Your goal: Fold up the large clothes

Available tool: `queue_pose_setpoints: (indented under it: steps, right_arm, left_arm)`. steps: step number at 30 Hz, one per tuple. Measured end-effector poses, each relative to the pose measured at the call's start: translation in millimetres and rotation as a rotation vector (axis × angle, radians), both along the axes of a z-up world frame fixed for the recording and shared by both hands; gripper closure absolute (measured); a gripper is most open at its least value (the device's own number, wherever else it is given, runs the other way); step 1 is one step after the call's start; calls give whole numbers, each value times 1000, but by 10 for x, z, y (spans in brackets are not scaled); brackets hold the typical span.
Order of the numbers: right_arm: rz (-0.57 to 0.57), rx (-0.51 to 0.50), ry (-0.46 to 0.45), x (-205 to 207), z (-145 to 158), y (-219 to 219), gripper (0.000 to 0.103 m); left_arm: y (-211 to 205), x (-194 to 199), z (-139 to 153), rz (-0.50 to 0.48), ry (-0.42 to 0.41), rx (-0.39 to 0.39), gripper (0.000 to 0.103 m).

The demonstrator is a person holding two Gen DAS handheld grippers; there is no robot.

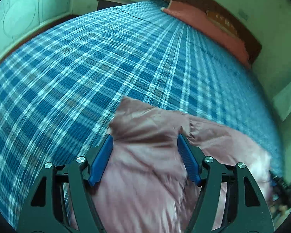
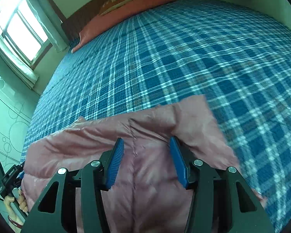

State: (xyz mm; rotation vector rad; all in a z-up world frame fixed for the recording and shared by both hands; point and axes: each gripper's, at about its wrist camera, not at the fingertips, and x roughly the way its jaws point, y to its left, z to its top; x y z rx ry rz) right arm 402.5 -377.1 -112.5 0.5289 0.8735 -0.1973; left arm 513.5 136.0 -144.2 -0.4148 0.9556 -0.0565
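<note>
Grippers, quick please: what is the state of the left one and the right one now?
Left gripper: open, jaws apart over the pink jacket; no grip visible.
Right gripper: open, jaws apart over the same jacket; no grip visible.

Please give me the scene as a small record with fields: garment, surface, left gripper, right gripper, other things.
garment: pink padded jacket, lying crumpled at the near edge of the bed
surface: blue plaid bedspread
left gripper: jaws apart, above the jacket
right gripper: jaws apart, above the jacket's seam
other things: pink pillow by the headboard; window
</note>
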Motion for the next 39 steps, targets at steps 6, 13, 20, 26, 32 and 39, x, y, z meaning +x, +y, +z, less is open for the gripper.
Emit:
queue_pose_setpoints:
  steps: [6, 13, 20, 26, 32, 39]
  right_arm:
    - [-50, 39, -45, -764, 161, -196, 53]
    - [-129, 114, -76, -1958, 120, -312, 45]
    - [-154, 351, -136, -2640, -181, -22, 41]
    - [-182, 449, -179, -2547, -367, 195, 41]
    - [-251, 465, -218, -2234, -400, 214, 41]
    - [-276, 464, -236, -2076, -467, 108, 73]
  left_arm:
    - [481, -704, 149, 97, -20, -127, 30]
    - [959, -1939, -20, 285, -16, -251, 29]
    - [831, -2765, -204, 320, -40, -416, 23]
    - [559, -2758, -269, 332, -59, -452, 19]
    - [459, -2491, -246, 374, -68, -457, 20]
    - [285, -2193, -293, 345, -49, -417, 75]
